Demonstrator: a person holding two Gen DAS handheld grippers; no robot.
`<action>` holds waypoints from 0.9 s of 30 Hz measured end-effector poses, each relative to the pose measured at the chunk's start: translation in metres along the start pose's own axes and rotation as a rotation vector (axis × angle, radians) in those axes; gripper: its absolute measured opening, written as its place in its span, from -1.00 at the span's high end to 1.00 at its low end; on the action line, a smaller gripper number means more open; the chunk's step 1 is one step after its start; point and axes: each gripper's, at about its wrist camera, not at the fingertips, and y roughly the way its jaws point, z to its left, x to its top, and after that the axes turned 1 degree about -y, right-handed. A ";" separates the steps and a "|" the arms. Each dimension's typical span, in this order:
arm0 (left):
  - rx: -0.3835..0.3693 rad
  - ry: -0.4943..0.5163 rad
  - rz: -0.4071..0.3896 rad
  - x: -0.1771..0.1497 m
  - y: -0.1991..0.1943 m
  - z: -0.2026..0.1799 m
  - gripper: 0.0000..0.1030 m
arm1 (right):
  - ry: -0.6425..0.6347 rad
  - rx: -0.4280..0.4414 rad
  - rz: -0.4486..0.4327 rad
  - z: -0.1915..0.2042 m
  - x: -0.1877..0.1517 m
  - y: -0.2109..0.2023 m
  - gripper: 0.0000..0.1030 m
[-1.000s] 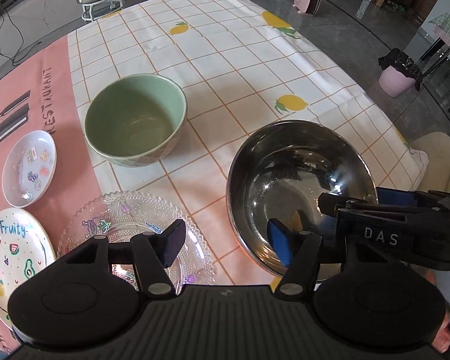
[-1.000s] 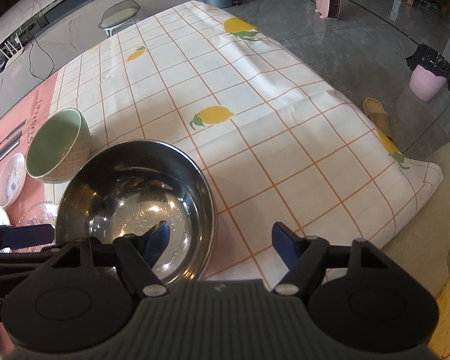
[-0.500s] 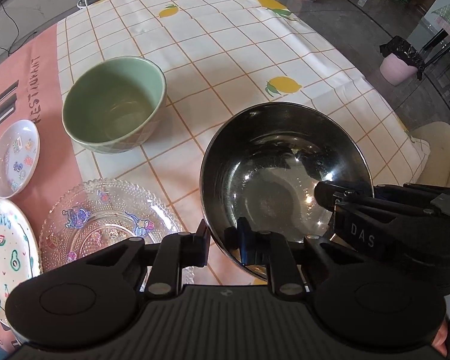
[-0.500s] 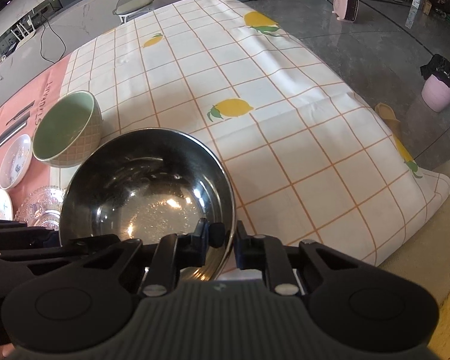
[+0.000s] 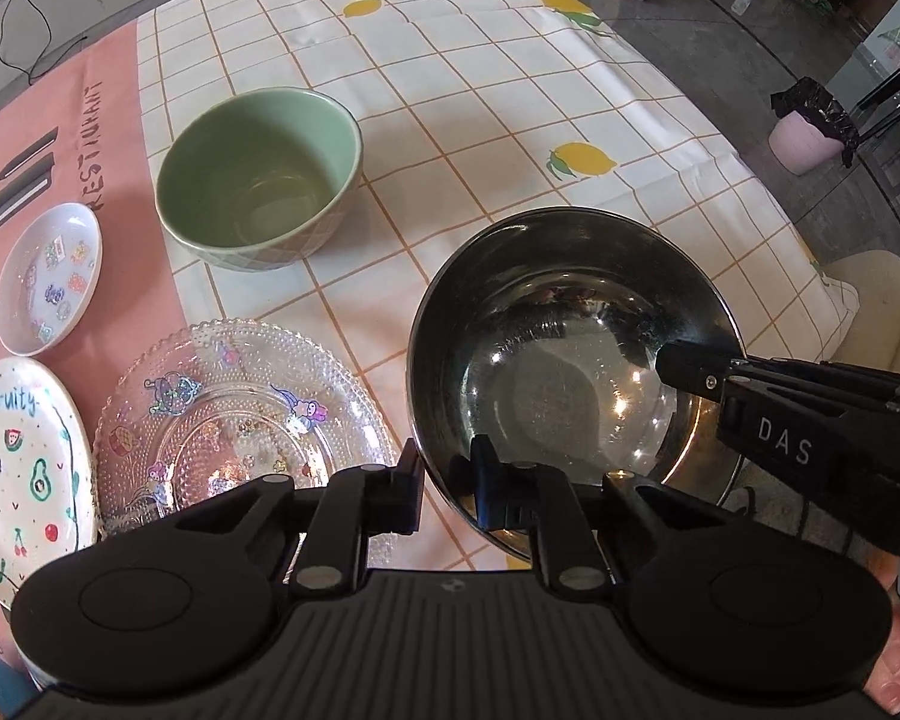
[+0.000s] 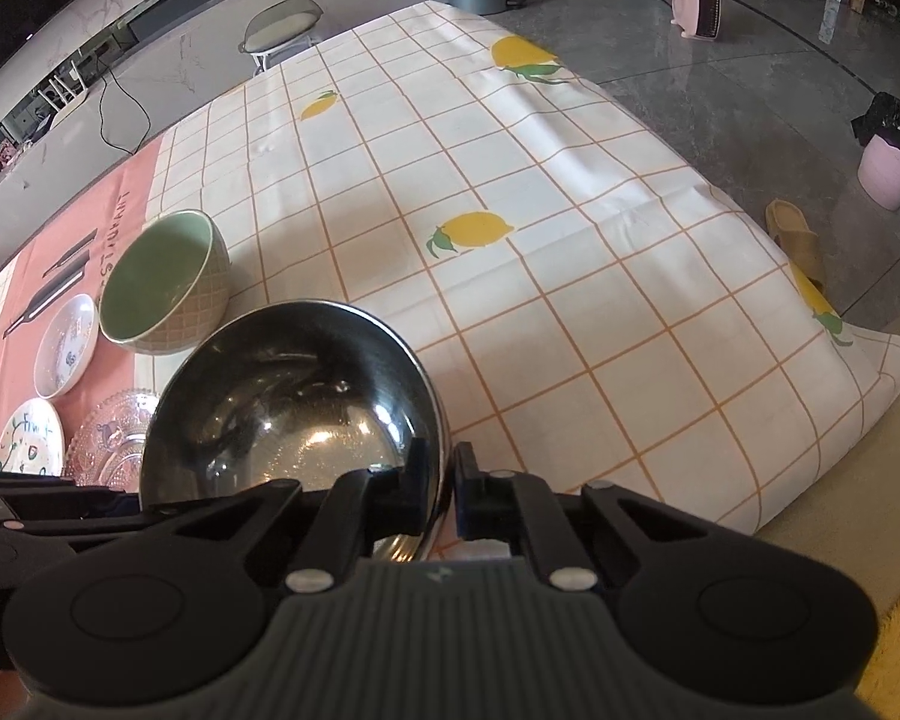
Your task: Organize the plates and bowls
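1. Steel bowl [image 5: 570, 360], shiny and empty, over the near part of the lemon-print tablecloth [image 5: 450, 60]; whether lifted off the cloth or resting on it cannot be told.
2. Left gripper [image 5: 444, 480] pinching the steel bowl's near-left rim, one finger outside the wall, the other inside, jaws closed onto the metal.
3. Right gripper [image 6: 444, 483] pinching the same bowl's right rim, one finger inside the wall, the other outside, jaws nearly together with only the rim between.
4. Seen from the left wrist, right gripper reaching in from the bowl's right side, one fingertip over the inner wall, lettering "DAS" on its body.
5. Green bowl [image 5: 261, 177], empty, upright, beyond and to the left of the steel bowl, apart from it, standing near the seam between the checked cloth and the pink mat [image 5: 60, 120].
6. Clear glass plate [image 5: 234, 414] with cartoon stickers, just left of the steel bowl, its right edge partly hidden behind the left gripper's finger.
7. "Fruity" plate [image 5: 24, 462], white with fruit drawings, left of the glass plate and farther from the steel bowl, edges close or overlapping; exact contact unclear.
8. Small white dish [image 5: 48, 279] with stickers, left of the green bowl, on the pink mat, well apart from the steel bowl.
9. Pink bin [image 6: 891, 171] with a black liner on the floor, far right of the steel bowl.
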 end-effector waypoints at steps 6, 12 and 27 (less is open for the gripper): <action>0.052 0.030 -0.068 -0.008 -0.020 -0.006 0.67 | 0.005 0.040 -0.025 0.001 -0.002 -0.015 0.90; 0.049 0.003 -0.114 -0.011 -0.044 0.002 0.69 | -0.010 0.071 -0.060 0.008 -0.004 -0.031 0.90; 0.095 -0.105 -0.194 -0.053 -0.108 0.050 0.71 | -0.110 0.230 -0.085 0.061 -0.012 -0.069 0.88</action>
